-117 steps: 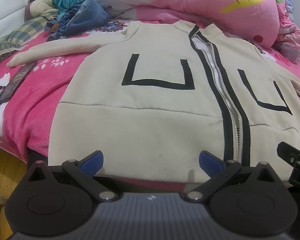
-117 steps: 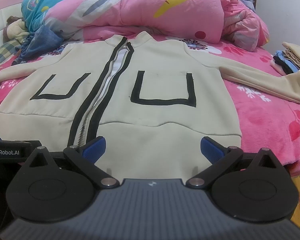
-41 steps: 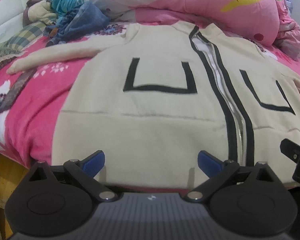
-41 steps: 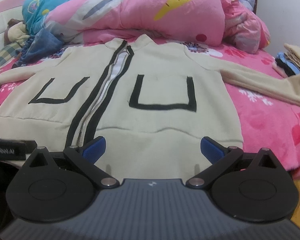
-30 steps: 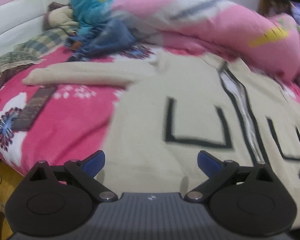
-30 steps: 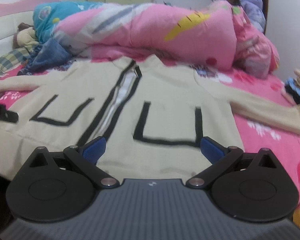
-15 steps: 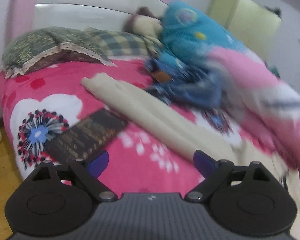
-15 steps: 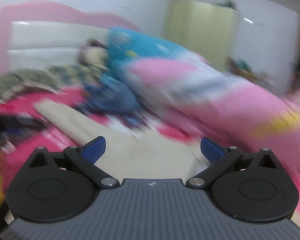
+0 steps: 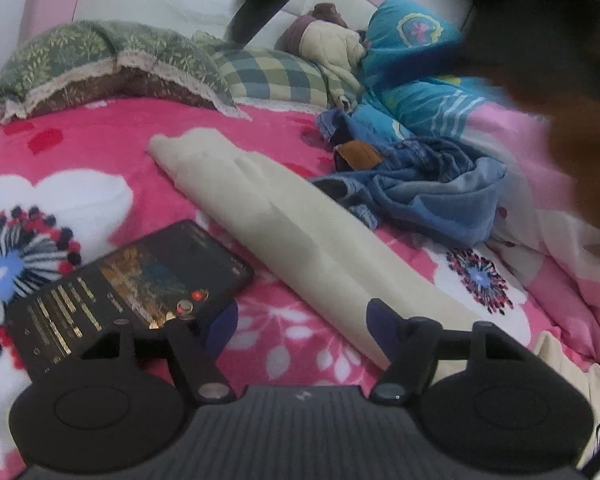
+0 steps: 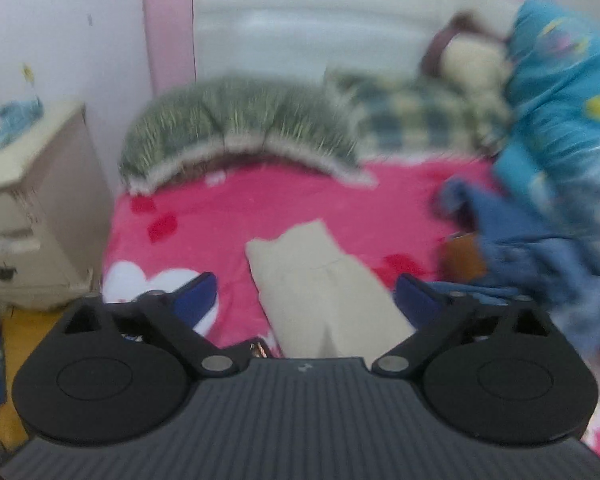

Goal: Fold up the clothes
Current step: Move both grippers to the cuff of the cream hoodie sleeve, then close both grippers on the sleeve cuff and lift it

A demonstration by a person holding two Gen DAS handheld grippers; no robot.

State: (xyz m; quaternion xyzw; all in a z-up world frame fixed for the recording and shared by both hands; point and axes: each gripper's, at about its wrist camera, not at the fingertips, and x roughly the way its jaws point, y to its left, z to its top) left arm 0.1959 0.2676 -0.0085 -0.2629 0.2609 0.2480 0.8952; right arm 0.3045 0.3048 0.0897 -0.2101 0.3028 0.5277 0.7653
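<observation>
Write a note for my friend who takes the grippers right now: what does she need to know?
Left gripper: open, empty, over the pink blanket beside the cream sleeve.
Right gripper: open, empty, above the sleeve's cuff.
The phone lies left of the sleeve; the blue jeans lie right of it.
Done: nothing folded here.
Left: probably fold this sleeve in first.

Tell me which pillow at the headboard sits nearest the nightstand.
The green leaf-print pillow with the lace trim; the blue-and-cream checked pillow lies beyond it, farther from the nightstand.
</observation>
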